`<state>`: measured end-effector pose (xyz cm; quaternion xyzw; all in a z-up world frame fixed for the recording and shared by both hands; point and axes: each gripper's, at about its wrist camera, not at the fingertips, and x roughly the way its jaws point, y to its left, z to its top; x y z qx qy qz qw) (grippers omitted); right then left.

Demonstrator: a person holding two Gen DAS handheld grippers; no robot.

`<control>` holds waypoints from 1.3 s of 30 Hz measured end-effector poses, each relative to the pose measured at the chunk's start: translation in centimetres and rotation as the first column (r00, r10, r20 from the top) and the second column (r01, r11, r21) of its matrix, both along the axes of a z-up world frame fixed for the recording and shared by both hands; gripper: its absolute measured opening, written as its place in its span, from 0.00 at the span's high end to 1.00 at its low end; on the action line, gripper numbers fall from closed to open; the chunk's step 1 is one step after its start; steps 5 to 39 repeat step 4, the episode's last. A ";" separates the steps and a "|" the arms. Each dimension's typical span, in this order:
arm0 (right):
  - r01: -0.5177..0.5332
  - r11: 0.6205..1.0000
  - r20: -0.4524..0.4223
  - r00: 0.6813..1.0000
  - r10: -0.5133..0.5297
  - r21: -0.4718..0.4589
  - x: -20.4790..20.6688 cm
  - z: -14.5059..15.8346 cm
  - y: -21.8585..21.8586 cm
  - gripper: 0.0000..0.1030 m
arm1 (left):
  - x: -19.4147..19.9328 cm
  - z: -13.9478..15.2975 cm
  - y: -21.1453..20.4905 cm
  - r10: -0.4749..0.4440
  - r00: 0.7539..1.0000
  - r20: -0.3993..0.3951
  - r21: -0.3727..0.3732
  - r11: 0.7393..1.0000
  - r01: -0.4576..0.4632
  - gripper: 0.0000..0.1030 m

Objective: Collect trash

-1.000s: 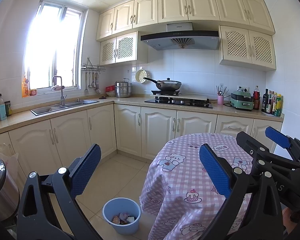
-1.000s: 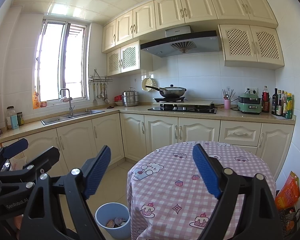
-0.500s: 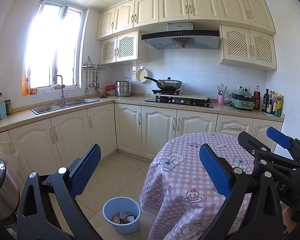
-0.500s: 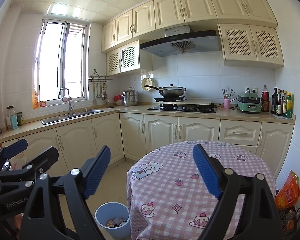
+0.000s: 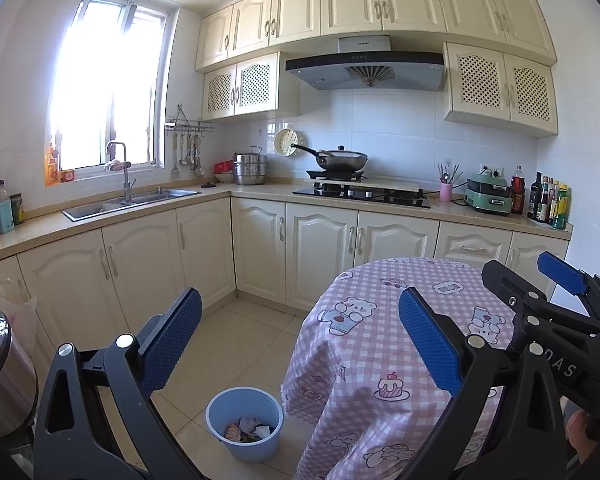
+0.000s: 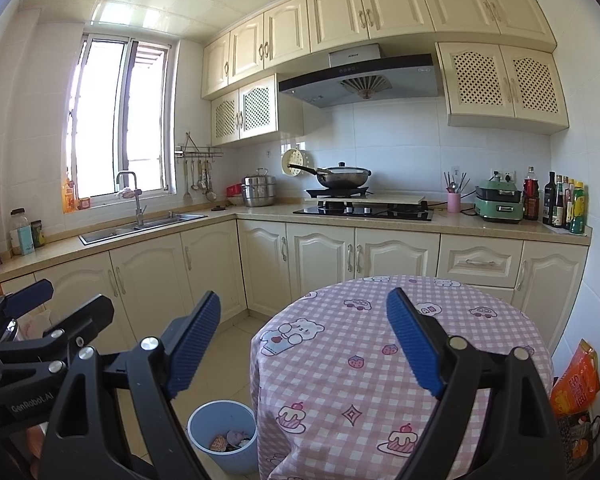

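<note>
Item: my left claw, fingers spread wide, gripping nothing. Item: my right claw, likewise released and empty-handed; it also shows at 3 o'clock in the left wrist view.

Item: blue bin on the floor at 6 o'clock, just beside the draped edge of the table, crumpled trash lying in its bottom. In the right wrist view the same bin sits at 7 o'clock, partly behind my left-hand finger.

Item: round table under a pink checked cloth printed with bears and cakes, between my fingers toward 5 o'clock.

Item: orange bag on the floor at 4 o'clock, near the table.

Item: steel appliance at 8 o'clock in the left wrist view.

Room: cream cabinets, beige worktop; sink under a bright window at 10 o'clock; wok on the hob at 12 o'clock beneath a range hood; green cooker and bottles at 2 o'clock. Pale tiled floor.
</note>
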<state>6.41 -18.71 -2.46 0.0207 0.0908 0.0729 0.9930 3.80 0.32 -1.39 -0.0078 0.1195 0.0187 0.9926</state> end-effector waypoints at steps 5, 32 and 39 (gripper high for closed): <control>0.019 1.000 -0.022 1.000 -0.020 -0.011 1.8 -0.5 -0.8 0.19 | 1.4 -0.7 0.0 0.022 0.999 -0.031 0.004 1.000 -0.022 0.07; 0.019 1.000 -0.022 1.000 -0.020 -0.011 1.8 -0.5 -0.8 0.19 | 1.4 -0.7 0.0 0.022 0.999 -0.031 0.004 1.000 -0.022 0.07; 0.019 1.000 -0.022 1.000 -0.020 -0.011 1.8 -0.5 -0.8 0.19 | 1.4 -0.7 0.0 0.022 0.999 -0.031 0.004 1.000 -0.022 0.07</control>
